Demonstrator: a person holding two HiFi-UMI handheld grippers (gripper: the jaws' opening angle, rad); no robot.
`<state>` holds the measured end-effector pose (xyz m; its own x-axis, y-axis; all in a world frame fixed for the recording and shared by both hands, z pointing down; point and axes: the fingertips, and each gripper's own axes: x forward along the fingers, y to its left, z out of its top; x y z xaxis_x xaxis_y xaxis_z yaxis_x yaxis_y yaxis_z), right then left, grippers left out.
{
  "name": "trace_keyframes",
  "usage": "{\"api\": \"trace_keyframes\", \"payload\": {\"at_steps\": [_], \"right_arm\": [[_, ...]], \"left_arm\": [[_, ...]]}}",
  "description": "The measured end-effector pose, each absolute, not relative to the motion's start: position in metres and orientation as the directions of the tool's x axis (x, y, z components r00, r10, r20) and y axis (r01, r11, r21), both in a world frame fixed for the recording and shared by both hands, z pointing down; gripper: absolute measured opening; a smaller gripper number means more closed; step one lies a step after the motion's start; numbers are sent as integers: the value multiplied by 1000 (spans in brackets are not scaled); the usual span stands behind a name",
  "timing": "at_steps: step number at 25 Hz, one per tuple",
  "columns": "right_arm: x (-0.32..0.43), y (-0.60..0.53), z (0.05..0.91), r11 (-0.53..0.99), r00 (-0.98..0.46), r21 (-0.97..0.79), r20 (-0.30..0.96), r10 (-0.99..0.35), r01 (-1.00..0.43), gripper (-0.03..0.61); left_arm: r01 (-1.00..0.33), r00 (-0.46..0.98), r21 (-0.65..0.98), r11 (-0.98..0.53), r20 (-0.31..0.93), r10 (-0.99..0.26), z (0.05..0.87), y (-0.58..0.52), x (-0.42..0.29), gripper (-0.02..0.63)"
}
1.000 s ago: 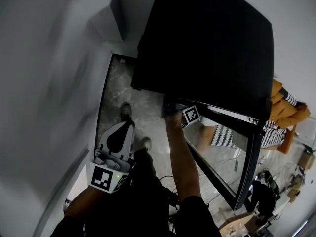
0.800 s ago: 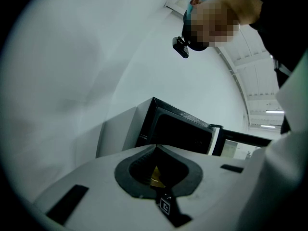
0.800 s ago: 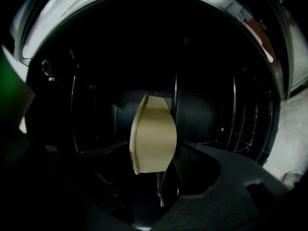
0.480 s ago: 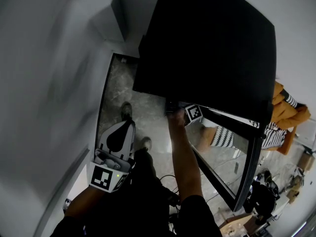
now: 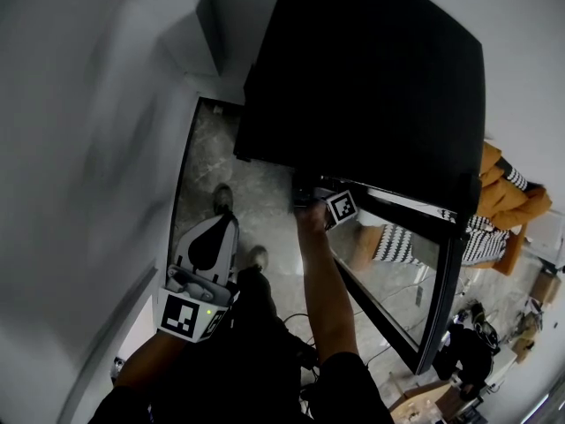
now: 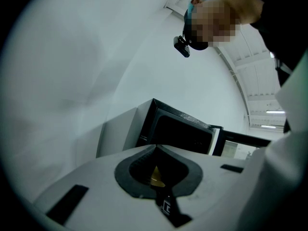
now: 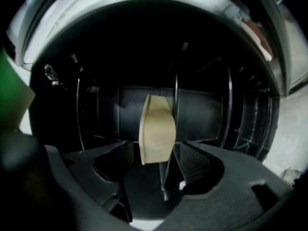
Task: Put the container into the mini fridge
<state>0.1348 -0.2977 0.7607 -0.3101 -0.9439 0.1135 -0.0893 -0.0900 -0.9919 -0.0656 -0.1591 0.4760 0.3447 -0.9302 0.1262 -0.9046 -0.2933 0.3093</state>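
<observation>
Right tongs point(image 7: 156, 162), just opened wide around the container point(image 7: 156, 129) inside the mini fridge point(image 7: 207, 114), should withdraw straight; left tongs point(image 6: 155, 153) are closed.

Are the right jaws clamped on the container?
No, the right gripper has just been opening its jaws, which stand clear of the container in the fridge.

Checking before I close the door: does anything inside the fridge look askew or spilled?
Nothing stands out. The cream container rests against the wire shelf in the mini fridge, intact, no spill; the right claw, jaws just opened, brackets it without pressing.
</observation>
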Motion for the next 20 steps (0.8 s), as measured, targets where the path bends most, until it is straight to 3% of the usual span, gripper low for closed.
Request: {"api": "trace_keyframes", "payload": {"at_steps": [5,7,13,20], "right_arm": [[140,-267,752,-101,-330,-977,160,-931,-187,257],[142,-253,744,-96,-347,-964,180,-920,-246,182],[151,-216,709,-108,-367,-942,227,-902,-317,35],[153,-183,656,-59,-426,-938,211,-880,-343,5]], "left_arm": [[-905,342,306,-295,113,-933,467,-151,-61,5],[-906,342,303,-296,108,-934,463,-146,-57,5],[-908,341,288,-303,92,-936,443,-124,-40,5],[-920,323,261,-292,82,-943,415,-85,-19,5]]}}
